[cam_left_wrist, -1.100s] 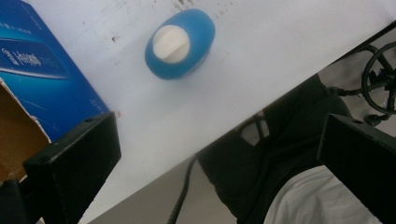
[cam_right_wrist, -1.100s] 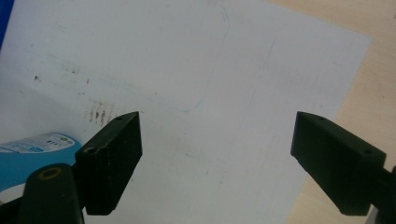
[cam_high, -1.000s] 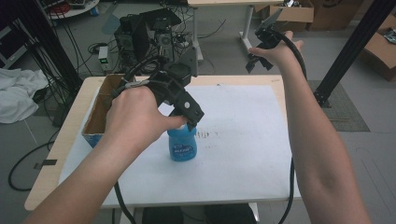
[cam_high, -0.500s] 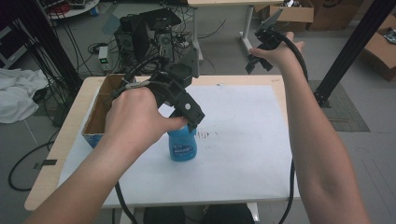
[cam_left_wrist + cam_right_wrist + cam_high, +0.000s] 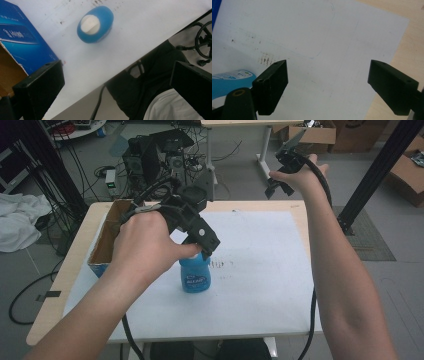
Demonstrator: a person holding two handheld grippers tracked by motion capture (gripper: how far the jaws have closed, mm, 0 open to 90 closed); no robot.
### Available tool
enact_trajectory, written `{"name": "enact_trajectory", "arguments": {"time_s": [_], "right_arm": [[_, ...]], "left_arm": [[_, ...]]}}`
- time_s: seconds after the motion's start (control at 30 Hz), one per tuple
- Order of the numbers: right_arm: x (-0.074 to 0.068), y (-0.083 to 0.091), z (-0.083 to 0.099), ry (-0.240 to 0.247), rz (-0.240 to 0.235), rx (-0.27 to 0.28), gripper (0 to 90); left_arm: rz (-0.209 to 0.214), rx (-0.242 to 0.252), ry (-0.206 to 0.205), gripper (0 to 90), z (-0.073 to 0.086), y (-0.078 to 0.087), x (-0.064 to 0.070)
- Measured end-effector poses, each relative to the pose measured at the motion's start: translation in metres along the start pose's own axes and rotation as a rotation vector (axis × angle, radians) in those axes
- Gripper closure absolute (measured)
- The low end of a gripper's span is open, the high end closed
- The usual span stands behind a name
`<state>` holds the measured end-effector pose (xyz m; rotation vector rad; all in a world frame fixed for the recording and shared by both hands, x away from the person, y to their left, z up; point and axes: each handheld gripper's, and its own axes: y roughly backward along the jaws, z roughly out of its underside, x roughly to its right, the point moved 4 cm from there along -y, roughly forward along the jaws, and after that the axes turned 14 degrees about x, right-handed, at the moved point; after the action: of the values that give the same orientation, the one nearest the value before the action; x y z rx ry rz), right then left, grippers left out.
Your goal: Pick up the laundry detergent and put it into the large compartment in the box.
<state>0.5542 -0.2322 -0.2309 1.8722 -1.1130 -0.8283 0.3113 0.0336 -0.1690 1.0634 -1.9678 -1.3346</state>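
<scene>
The blue bottle (image 5: 195,275), upright, is seen directly below the wide-open left gripper (image 5: 202,237); the right gripper (image 5: 282,170), also wide, is held well beyond it.

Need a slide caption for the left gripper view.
Open left tool above a blue white-capped plastic bottle standing on white paper beside a blue cardboard box.

High view: left hand-held gripper (image 5: 200,237) covers the top of the blue bottle (image 5: 195,275), cap hidden; its label text too small to read. Blue cardboard box (image 5: 107,240) left of the bottle is partly hidden behind the left hand (image 5: 145,245). Right gripper view: the bottle (image 5: 229,81) is cut by the left edge, behind the near jaw. Left gripper view: the box (image 5: 22,42) beside the bottle is cut by the left edge, print blurred.
</scene>
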Motion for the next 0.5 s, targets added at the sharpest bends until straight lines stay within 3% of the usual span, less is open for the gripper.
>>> {"name": "enact_trajectory", "arguments": {"time_s": [0.5], "right_arm": [[-0.006, -0.007, -0.003, 0.015, -0.013, -0.004, 16.5]], "left_arm": [[-0.001, 0.020, 0.011, 0.3, 0.003, 0.002, -0.016]]}}
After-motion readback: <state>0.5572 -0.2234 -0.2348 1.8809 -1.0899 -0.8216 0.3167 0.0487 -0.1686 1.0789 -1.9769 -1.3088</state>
